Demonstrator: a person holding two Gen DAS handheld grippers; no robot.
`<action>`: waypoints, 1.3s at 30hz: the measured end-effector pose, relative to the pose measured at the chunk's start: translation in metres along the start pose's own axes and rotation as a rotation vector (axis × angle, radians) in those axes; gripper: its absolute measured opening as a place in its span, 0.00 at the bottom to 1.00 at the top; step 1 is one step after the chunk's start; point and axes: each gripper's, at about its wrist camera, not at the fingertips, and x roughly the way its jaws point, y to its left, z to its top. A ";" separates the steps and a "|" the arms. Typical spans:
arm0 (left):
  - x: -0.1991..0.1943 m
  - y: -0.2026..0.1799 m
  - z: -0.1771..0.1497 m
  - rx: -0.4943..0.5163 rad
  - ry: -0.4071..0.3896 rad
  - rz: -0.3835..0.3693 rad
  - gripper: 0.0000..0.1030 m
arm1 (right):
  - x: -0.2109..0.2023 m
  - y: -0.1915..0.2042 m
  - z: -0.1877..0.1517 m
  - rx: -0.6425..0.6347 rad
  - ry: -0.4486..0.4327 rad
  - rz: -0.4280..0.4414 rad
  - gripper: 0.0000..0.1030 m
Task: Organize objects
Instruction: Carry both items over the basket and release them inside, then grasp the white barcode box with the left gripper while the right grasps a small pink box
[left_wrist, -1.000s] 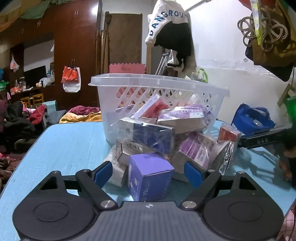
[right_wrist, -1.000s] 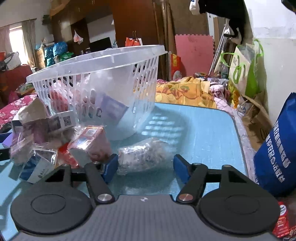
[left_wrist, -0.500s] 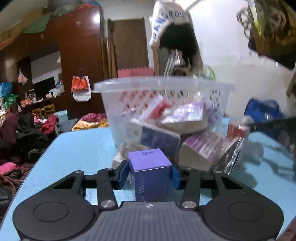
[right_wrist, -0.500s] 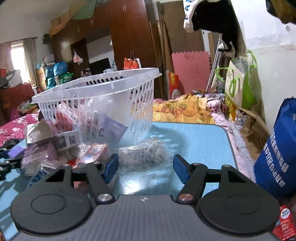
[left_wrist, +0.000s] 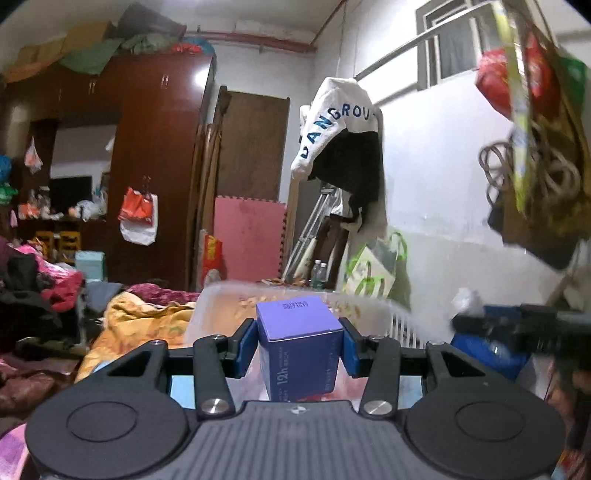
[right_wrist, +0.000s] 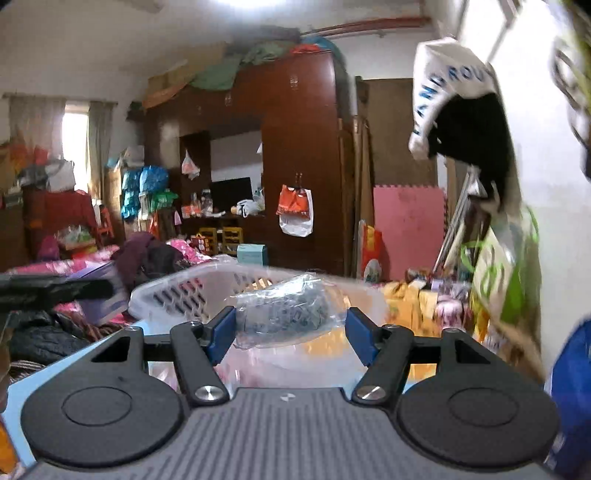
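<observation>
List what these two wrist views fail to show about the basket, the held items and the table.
- Basket contents: left wrist view, hidden behind the purple box in the left gripper; rim motion-blurred.
- Clear bag contents: right wrist view, blurred; whether the right gripper truly pinches it is unclear.
- Table: only a corner shows, the rest is behind the gripper body.
- Box's small print: too small to read.

"12h" on purple box (left_wrist: 298, 354); "ANGROU" on hanging white garment (left_wrist: 334, 122).
</observation>
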 end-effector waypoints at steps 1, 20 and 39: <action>0.014 0.002 0.011 -0.024 0.013 -0.012 0.49 | 0.010 0.003 0.009 -0.010 0.015 0.002 0.65; 0.021 0.010 0.000 -0.021 0.049 -0.004 0.87 | 0.005 0.001 -0.017 -0.006 0.052 0.038 1.00; 0.021 0.030 -0.089 -0.194 0.252 0.020 0.87 | -0.005 -0.009 -0.096 0.077 0.124 0.016 0.87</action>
